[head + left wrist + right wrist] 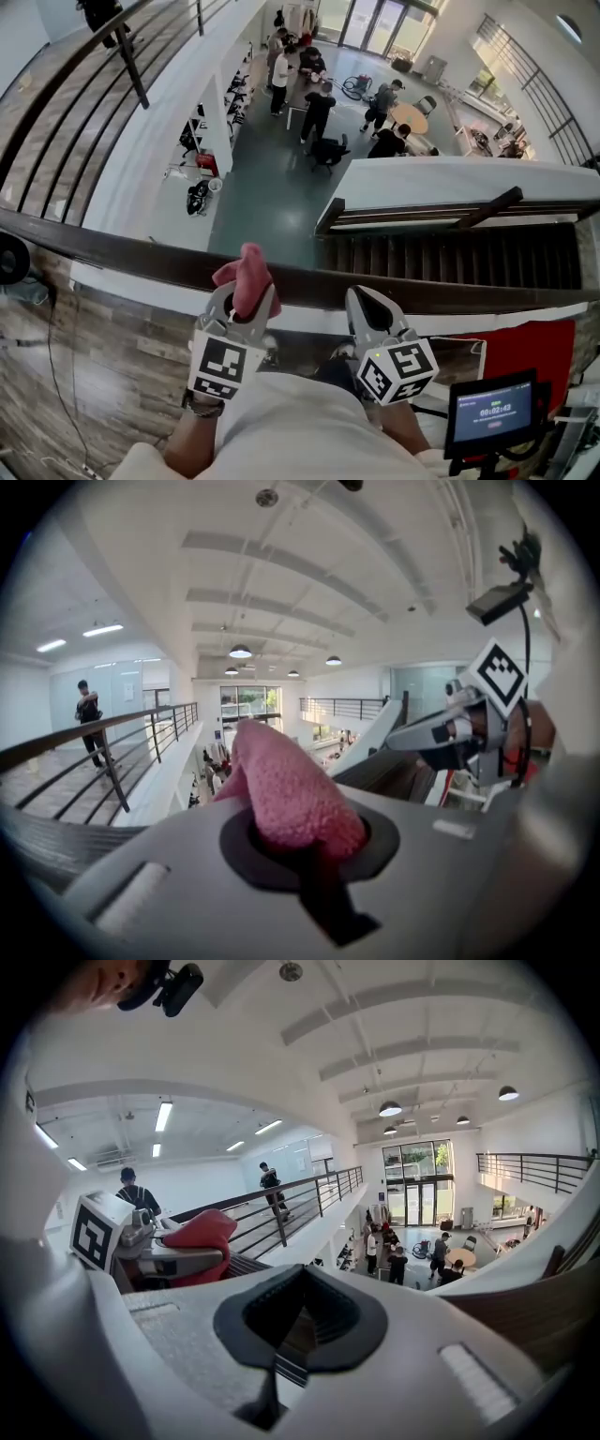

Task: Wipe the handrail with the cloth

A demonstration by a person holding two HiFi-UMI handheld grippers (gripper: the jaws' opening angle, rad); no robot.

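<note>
The dark wooden handrail (441,292) runs across the head view from left to right, above a drop to a lower floor. A pink cloth (247,274) sticks up from my left gripper (246,298), which is shut on it just at the rail's near side. In the left gripper view the cloth (286,789) fills the space between the jaws. My right gripper (362,305) is shut and holds nothing, close to the rail and to the right of the left one. The right gripper view shows the left gripper and cloth (202,1232) at the left, with the rail (534,1307) at the right.
Beyond the rail, several people stand around tables (314,89) on the floor below. A staircase (450,258) descends at the right. A railed walkway (84,103) with a person on it runs along the left. A small screen (492,410) stands at the lower right.
</note>
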